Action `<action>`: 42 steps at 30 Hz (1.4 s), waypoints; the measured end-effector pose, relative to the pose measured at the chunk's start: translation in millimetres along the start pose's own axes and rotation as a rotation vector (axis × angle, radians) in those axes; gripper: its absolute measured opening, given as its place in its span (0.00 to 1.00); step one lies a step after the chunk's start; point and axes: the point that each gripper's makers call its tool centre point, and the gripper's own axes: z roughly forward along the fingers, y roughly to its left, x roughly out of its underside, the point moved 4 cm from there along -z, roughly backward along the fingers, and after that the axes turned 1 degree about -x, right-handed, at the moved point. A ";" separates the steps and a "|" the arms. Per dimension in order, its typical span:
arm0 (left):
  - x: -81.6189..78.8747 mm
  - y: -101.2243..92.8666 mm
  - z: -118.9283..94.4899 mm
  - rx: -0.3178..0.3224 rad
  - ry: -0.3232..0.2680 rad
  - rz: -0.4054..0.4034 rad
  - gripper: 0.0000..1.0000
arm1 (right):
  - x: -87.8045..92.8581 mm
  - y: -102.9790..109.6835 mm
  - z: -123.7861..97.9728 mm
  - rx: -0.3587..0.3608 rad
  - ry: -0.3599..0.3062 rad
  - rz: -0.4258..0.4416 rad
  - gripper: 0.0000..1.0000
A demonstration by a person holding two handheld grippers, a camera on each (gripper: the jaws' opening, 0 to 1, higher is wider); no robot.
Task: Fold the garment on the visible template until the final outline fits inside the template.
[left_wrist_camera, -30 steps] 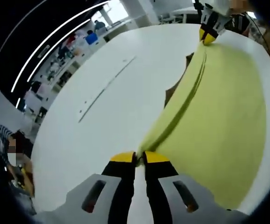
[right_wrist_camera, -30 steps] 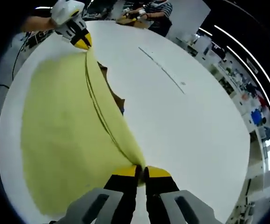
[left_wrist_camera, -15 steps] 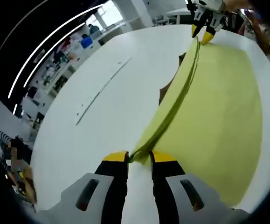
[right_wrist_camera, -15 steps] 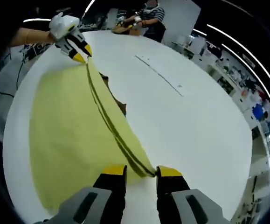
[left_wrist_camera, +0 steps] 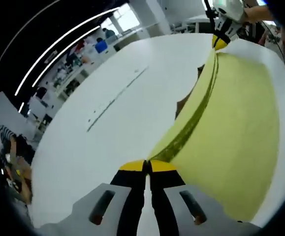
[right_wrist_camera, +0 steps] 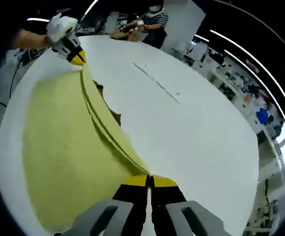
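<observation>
Your left gripper (left_wrist_camera: 146,166) has its 2 yellow-tipped jaws pressed together, pinching the near corner of the garment (left_wrist_camera: 231,132) where its layered edge ends. In the left gripper view that edge runs from your jaws up and away to the right gripper (left_wrist_camera: 220,42), which sits at the far corner with its tips on the cloth.

In the right gripper view, your right gripper (right_wrist_camera: 148,181) is likewise closed, its 2 jaws meeting on the garment's (right_wrist_camera: 63,147) other near corner. From there the stacked hem runs up to the left gripper (right_wrist_camera: 75,55), whose yellow tips touch the far end of the same edge.

The garment is a yellow-green cloth lying on the white table (left_wrist_camera: 108,123), spread flat to 1 side of the held edge. Along that edge you can see 2 or more layers stacked. A dark brown jagged shape (left_wrist_camera: 183,101) peeks out from under the cloth beside the edge; you cannot tell what it is. A thin line (left_wrist_camera: 115,98) is marked on the bare table, well apart from the garment.

A person (right_wrist_camera: 152,24) in a striped top is at the table's far side.
</observation>
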 end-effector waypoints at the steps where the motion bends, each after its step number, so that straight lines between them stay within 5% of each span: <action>1: 0.4 1.6 0.4 -0.005 -0.003 -0.031 0.00 | -1.4 -1.2 1.3 0.007 -0.006 0.028 0.00; 7: 6.1 2.9 5.4 -0.048 0.008 -0.319 0.01 | -1.8 -0.4 7.7 0.039 -0.001 0.154 0.00; 12: 13.1 6.3 1.1 -0.084 0.028 -0.334 0.08 | -1.2 -6.4 7.5 0.084 -0.023 0.332 0.03; 16: 14.7 8.0 -8.5 -0.103 -0.008 -0.393 0.18 | -2.4 -8.6 1.6 0.072 -0.043 0.503 0.17; 20: 12.2 9.1 -17.2 -0.079 -0.071 -0.452 0.26 | -2.6 -3.2 -2.9 0.044 -0.038 0.513 0.30; 31: 9.0 -7.0 -48.9 0.021 -0.187 -0.444 0.52 | -7.9 26.5 -28.0 -0.077 -0.051 0.542 0.60; 36: 10.4 -20.3 -65.5 0.062 -0.217 -0.495 0.55 | -2.9 45.4 -42.0 -0.124 -0.046 0.536 0.65; 42: 21.3 -37.4 -80.7 0.086 -0.196 -0.464 0.52 | 10.5 65.5 -57.7 -0.153 -0.021 0.509 0.65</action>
